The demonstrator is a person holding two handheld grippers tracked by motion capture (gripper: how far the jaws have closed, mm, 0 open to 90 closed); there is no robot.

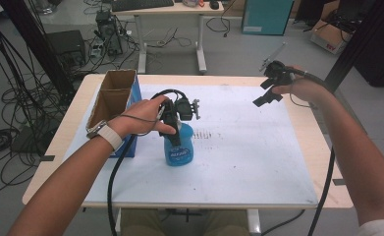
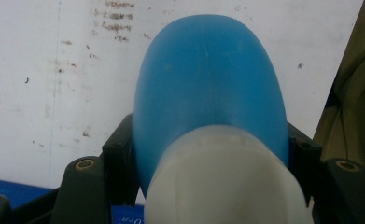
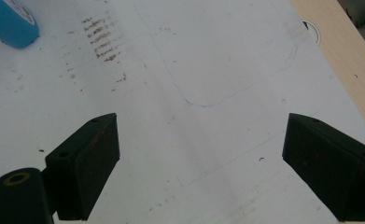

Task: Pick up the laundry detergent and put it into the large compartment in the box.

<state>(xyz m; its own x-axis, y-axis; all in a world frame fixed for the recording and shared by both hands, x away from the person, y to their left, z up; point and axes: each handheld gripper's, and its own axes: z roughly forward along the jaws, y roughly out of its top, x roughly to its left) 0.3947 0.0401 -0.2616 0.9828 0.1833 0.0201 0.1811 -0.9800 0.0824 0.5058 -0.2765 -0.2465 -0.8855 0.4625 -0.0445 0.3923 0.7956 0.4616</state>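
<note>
My left gripper (image 1: 172,129) pinches the blue bottle (image 1: 178,147) at its neck; my right gripper's (image 3: 201,163) jaws hang spread above the table (image 1: 258,147).

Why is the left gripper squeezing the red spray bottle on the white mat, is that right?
Not quite: the spray bottle is blue, not red, as the high view shows. The left gripper does clamp its neck, and it stands on the white mat.

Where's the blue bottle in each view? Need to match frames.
High view: blue bottle left of centre, upright on the white mat, left gripper clamped at its neck.
Left gripper view: centre, between the jaws.
Right gripper view: top-left corner.
Shared landmark: brown smudge marks beside it.
</note>
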